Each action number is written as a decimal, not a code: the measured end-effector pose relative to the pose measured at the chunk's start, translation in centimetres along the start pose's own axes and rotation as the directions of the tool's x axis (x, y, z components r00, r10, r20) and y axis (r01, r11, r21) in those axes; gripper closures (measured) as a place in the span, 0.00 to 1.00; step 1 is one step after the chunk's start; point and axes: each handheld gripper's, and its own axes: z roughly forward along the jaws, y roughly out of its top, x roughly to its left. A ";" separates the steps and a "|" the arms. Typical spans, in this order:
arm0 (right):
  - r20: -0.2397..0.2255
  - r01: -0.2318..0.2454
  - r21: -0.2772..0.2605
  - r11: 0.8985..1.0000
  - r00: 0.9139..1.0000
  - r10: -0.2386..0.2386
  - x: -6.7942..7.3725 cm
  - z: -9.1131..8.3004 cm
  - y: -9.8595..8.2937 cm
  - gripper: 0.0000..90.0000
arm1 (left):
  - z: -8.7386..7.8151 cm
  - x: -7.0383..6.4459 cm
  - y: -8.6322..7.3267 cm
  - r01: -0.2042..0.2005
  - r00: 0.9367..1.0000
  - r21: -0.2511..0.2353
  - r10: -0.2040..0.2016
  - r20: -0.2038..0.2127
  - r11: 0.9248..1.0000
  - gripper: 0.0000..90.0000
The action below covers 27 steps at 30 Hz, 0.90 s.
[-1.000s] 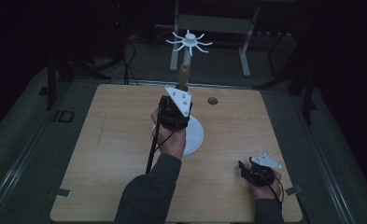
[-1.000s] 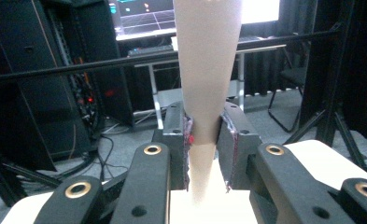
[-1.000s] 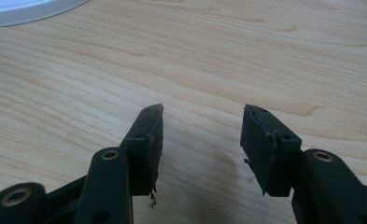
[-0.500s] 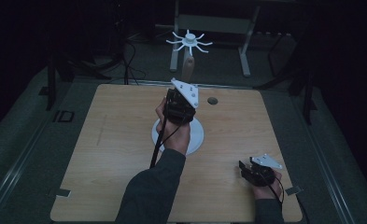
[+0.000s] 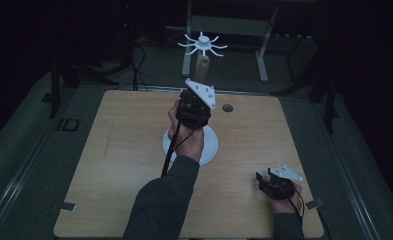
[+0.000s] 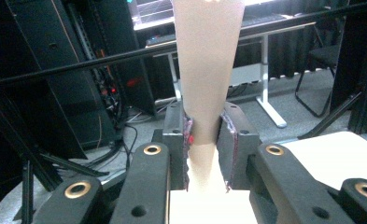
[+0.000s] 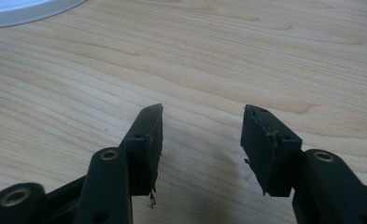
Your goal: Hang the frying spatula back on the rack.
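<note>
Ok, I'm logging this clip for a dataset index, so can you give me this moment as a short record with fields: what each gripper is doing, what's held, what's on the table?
setting: wooden table, dim room
left gripper: raised above the table's middle, shut on a tan wooden post
post: upright, widens upward, pinched at its narrow lower part between the fingers
right gripper: open, holding nothing, low over bare wood at the table's near right corner
on table: white round plate, under the left hand; small dark disc near the far edge
</note>
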 end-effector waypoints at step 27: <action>0.002 -0.002 -0.003 1.000 1.000 0.002 -0.1 -0.1 -0.1 0.54 | 1.4 0.3 -0.1 -0.009 1.000 0.055 0.008 0.017 0.998 0.83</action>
